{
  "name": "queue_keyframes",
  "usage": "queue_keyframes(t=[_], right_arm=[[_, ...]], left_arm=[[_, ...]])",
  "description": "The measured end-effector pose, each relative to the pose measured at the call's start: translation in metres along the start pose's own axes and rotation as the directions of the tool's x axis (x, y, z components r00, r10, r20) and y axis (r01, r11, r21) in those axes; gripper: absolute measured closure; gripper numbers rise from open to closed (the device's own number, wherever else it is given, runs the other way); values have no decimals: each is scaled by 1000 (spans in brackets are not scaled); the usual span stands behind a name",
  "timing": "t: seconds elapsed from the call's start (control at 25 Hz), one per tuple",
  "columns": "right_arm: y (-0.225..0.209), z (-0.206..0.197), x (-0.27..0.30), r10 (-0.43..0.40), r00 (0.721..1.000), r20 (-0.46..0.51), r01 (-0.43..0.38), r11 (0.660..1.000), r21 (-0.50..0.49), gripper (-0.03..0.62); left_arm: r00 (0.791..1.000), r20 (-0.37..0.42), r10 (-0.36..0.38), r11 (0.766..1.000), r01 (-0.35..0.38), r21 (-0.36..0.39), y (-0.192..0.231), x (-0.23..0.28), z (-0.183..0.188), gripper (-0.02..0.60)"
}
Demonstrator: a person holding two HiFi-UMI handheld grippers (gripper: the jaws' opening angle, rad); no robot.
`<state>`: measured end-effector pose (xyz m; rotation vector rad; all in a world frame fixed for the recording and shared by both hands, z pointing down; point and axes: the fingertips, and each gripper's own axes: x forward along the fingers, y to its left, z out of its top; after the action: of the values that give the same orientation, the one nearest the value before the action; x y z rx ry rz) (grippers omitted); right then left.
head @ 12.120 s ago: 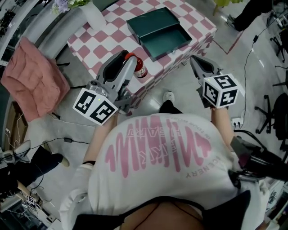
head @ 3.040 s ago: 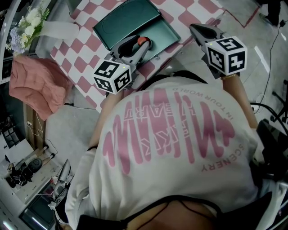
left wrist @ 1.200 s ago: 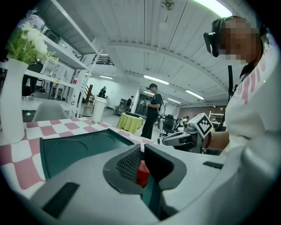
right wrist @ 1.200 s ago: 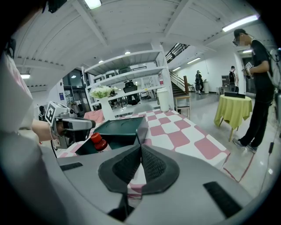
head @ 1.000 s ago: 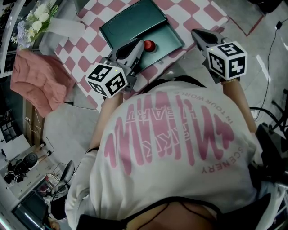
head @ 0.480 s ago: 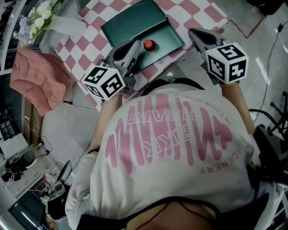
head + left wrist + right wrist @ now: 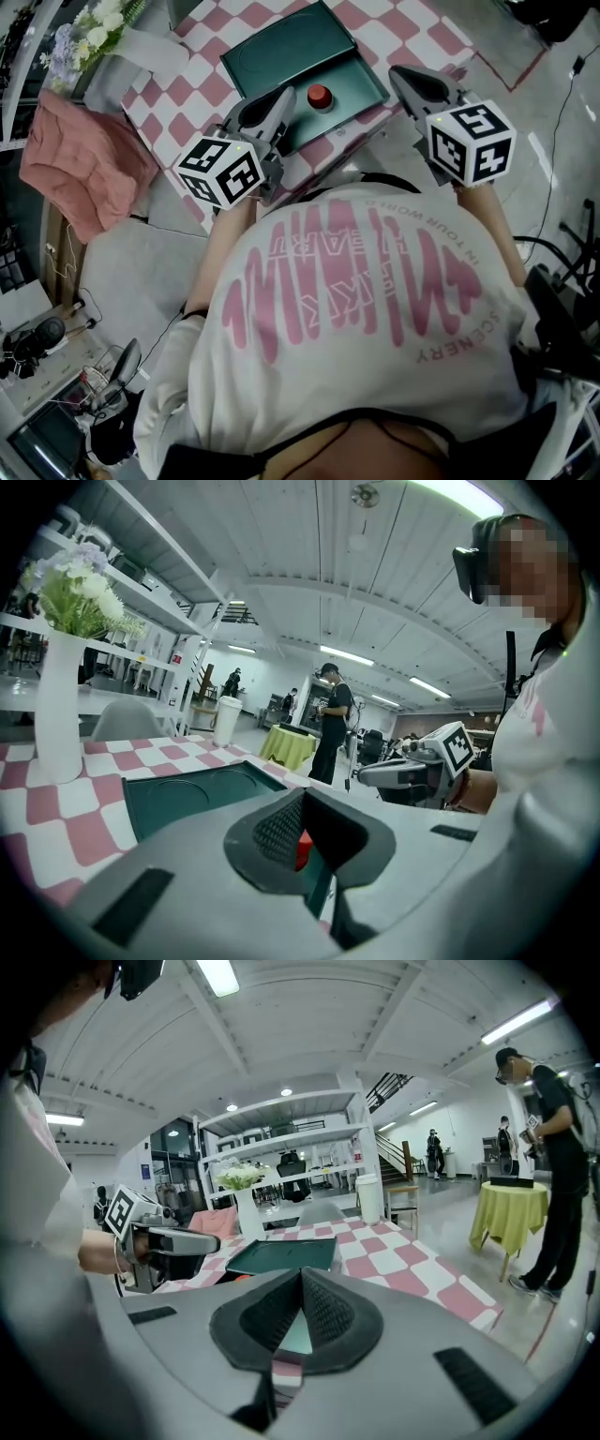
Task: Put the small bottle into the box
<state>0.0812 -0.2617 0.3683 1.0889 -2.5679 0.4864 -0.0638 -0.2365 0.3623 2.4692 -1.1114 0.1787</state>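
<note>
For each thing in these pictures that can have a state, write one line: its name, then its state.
box: open, lid laid back flat on the table
small bottle: standing in the box, red cap on
left gripper: shut, empty, beside the bottle
right gripper: shut, empty, off the table's edge
vase: upright, holding flowers
pink cloth: crumpled, beside the table

Pink-checked table (image 7: 202,70), white flower vase (image 7: 58,714), yellow-draped table (image 7: 511,1211), ceiling strip lights (image 7: 217,974), grey floor (image 7: 141,272).
</note>
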Motion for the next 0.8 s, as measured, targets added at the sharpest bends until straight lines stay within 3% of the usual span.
queue_keyframes(t=[0.2,0.44,0.6,0.8], right_arm=[[16,9,-6,4,999,54,-5,1000,29,588],[44,25,-16,13,983,183,-38,990,133,588],[65,19,-23,-8,989,147,-6,996,94,588],[101,7,-32,-34,995,90,36,999,-21,588]], left_arm=[[999,37,-33,999,32,16,-10,-15,10,574],[989,115,-96,994,90,63,-29,-44,25,574],[985,135,-110,992,100,78,-40,-65,29,574],[981,152,-121,991,109,82,-47,-97,24,574]])
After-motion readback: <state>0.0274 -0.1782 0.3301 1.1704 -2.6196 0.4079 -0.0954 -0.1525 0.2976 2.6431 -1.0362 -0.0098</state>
